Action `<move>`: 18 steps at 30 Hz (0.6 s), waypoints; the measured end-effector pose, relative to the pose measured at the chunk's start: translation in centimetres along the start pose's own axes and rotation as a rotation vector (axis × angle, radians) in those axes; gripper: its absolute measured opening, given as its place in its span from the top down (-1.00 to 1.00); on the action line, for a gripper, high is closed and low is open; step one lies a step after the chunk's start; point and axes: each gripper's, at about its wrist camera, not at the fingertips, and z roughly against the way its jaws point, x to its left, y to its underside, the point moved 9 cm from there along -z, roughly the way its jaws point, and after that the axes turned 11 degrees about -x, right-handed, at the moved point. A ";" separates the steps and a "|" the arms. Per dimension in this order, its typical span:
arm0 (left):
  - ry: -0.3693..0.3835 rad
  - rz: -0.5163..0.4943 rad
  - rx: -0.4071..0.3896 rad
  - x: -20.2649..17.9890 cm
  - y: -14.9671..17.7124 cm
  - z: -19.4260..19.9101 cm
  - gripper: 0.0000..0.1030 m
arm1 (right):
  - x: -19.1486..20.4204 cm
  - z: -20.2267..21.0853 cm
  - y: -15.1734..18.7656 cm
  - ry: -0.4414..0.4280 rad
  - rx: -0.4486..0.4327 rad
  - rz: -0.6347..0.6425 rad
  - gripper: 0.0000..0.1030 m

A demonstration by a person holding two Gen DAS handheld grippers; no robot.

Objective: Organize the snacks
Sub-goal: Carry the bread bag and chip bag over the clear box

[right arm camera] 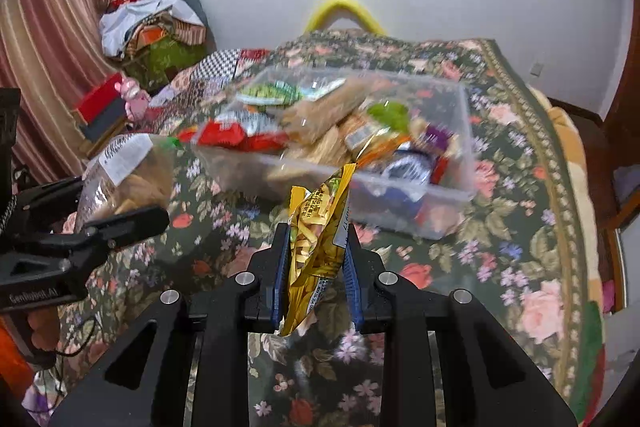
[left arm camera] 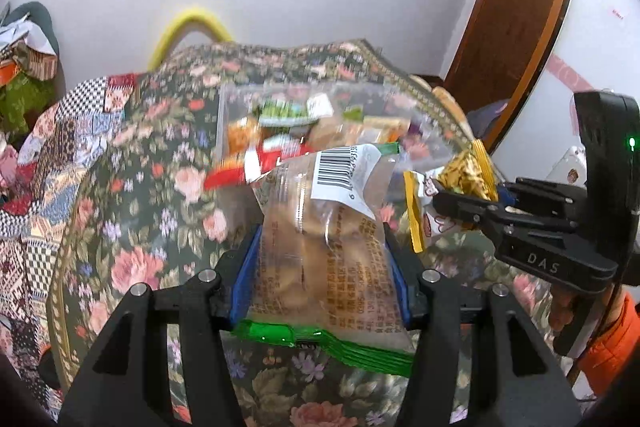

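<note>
Two snack packets gripped, one per tool, above the floral-cloth worktop [right arm camera: 520, 211].

The clear plastic packet with pale biscuits, green seal edges and a barcode label [left arm camera: 324, 239] is clamped between the blue pads of the left tool [left arm camera: 320, 251], lengthwise along the fingers, barcode end pointing away. The crinkled yellow foil snack packet [right arm camera: 318, 239] is pinched upright in the clenched right tool [right arm camera: 316, 251], top edge sticking out past the fingertips. Both packets are seen lifted off the cloth. The clear rectangular plastic tub [right arm camera: 456, 187], filled with mixed wrapped snacks, is seen just beyond both tools. The right tool is visible at the right edge of the left wrist view.
</note>
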 end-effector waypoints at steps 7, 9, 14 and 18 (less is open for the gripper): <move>0.004 -0.018 -0.077 -1.4 -5.1 -0.8 -0.06 | -1.8 1.3 -3.2 0.024 -0.088 -0.020 0.57; 0.003 -0.023 -0.089 -1.7 -6.2 -1.3 -0.06 | -2.5 1.4 -4.3 0.030 -0.111 -0.027 0.57; -0.016 -0.007 -0.094 -1.4 -8.3 -3.5 -0.07 | -3.9 0.8 -6.7 0.067 -0.159 -0.022 0.57; -0.013 0.038 -0.072 -0.7 -9.2 -6.0 -0.07 | -4.8 -0.9 -8.2 0.077 -0.167 -0.030 0.57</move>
